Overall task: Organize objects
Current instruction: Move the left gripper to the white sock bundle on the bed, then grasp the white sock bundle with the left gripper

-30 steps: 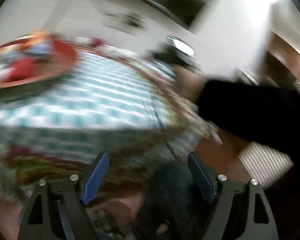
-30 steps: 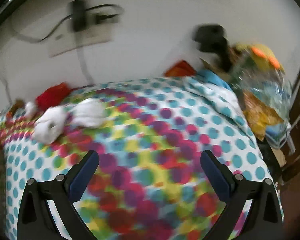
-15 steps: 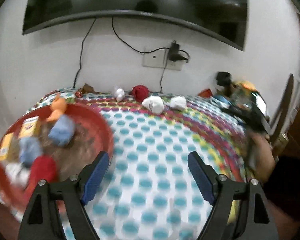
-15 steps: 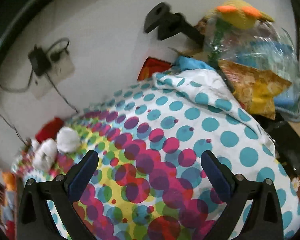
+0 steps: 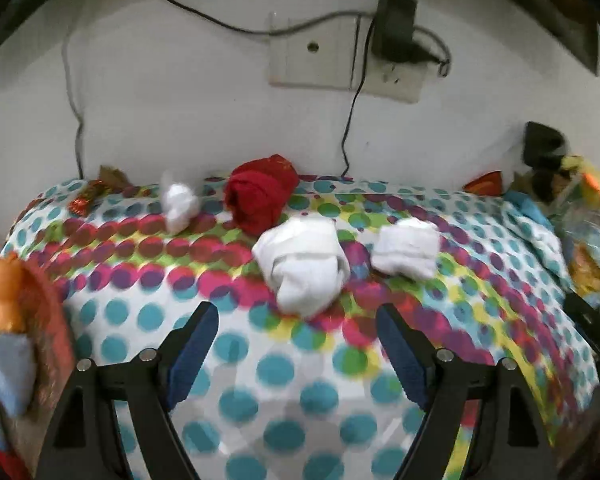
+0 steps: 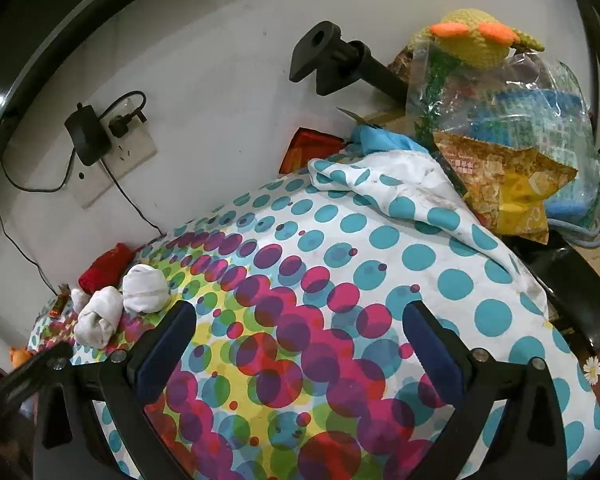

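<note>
Left wrist view: left gripper (image 5: 296, 322) jaws apart, empty; white sock bundle (image 5: 302, 264) mid-frame, just beyond them. Right gripper (image 6: 300, 330) likewise apart, empty.

White painted wall (image 5: 188, 92) behind the table, lit evenly. Wall socket plate (image 5: 316, 56) mounted on it, black adapter (image 5: 394, 26) plugged in at its right side; thin black cables (image 5: 350, 120) hang down the wall to the table edge. Dark-framed screen edge (image 5: 572, 28) at upper right. Table covered by polka-dot tablecloth (image 6: 380, 240), rumpled at far right corner. Black bracket (image 6: 332, 60) juts out beside clutter there.
</note>
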The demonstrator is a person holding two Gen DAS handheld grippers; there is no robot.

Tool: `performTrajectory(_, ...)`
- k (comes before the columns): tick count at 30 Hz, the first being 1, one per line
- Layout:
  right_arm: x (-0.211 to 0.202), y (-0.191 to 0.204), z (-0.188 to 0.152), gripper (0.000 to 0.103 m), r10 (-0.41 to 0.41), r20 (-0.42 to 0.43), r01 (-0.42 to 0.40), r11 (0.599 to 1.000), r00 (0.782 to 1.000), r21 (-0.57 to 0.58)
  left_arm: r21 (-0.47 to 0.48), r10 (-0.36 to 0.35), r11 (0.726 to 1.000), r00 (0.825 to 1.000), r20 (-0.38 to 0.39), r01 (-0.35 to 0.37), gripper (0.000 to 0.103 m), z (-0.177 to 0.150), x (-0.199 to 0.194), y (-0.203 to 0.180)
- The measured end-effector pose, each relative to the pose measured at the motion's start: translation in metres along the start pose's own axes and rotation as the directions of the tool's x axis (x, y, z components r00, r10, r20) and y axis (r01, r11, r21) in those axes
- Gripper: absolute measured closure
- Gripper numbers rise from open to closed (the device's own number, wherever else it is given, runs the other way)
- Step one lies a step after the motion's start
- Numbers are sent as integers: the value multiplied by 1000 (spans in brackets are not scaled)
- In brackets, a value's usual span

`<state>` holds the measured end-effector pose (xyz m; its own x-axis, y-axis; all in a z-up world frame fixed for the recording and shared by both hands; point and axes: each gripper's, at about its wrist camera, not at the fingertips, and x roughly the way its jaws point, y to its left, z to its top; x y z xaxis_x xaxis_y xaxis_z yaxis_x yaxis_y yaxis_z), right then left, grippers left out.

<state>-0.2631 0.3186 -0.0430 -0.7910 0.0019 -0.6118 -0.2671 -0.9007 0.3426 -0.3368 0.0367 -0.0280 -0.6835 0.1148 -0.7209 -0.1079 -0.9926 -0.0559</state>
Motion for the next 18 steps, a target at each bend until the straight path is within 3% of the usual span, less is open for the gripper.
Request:
performTrajectory(10,-1,2,1,0,-26,10,26,1000,1000,-14,-37,49,998,996,-78,-52,22,23,67,-3)
performTrajectory(11,-1,1,1,0,-26,11,26,1000,1000,-15,-38,45,998,994,-96,-49,27,22,72,-3)
performTrajectory(13,-2,2,1,0,-26,13,26,1000,1000,-13,-4,67,998,993,-96,-68,55,21,74,-7)
performTrajectory(16,0,3,1,0,-33,9,33,999,999,-17,48,68,997,995,-71,-65,71,21,66,-14)
performTrajectory(18,1,3,2,0,-33,5,33,999,999,-20,58,65,996,997,-44,-62,73,22,57,-17)
